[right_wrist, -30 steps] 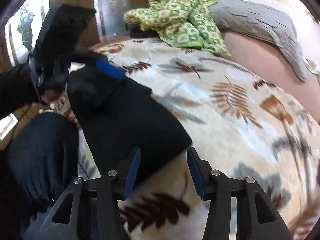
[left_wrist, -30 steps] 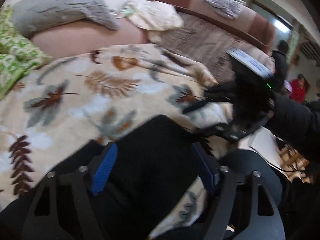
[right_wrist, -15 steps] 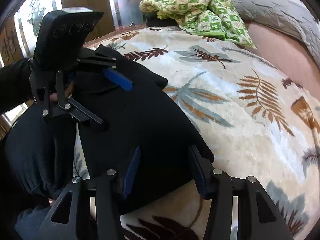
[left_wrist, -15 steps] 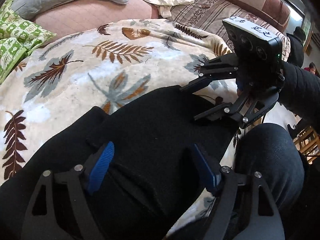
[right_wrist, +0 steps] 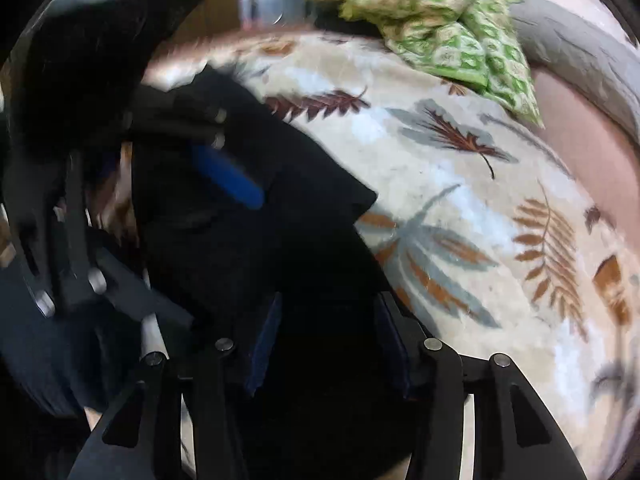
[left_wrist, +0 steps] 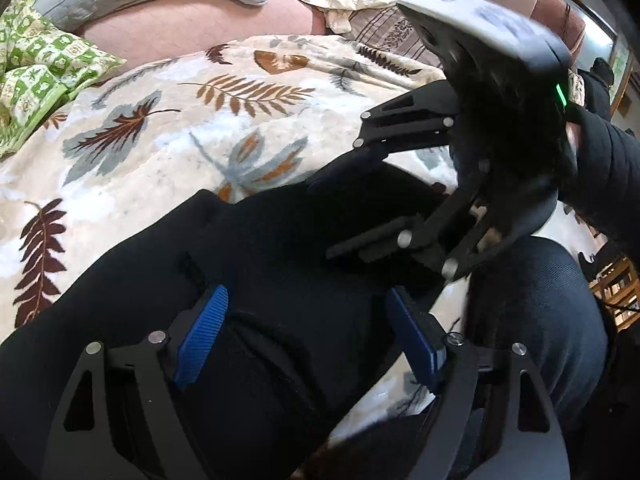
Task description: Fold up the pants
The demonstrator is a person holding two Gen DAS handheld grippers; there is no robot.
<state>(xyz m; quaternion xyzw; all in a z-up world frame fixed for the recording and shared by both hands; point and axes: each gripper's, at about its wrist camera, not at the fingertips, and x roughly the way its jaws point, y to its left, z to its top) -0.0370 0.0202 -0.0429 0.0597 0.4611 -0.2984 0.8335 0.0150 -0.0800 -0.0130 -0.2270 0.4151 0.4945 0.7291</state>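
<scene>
The black pants [left_wrist: 280, 248] lie on the leaf-print blanket [left_wrist: 168, 128], at its near edge. The left gripper [left_wrist: 308, 336] has its fingers apart over the pants. The right gripper [right_wrist: 328, 340] also has its fingers apart, with black cloth between them, not clamped

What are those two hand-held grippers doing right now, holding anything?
Left hand-held gripper: open, fingers spread over the black pants, not clamping them.
Right hand-held gripper: open, fingers apart over the same pants, nothing pinched.
</scene>
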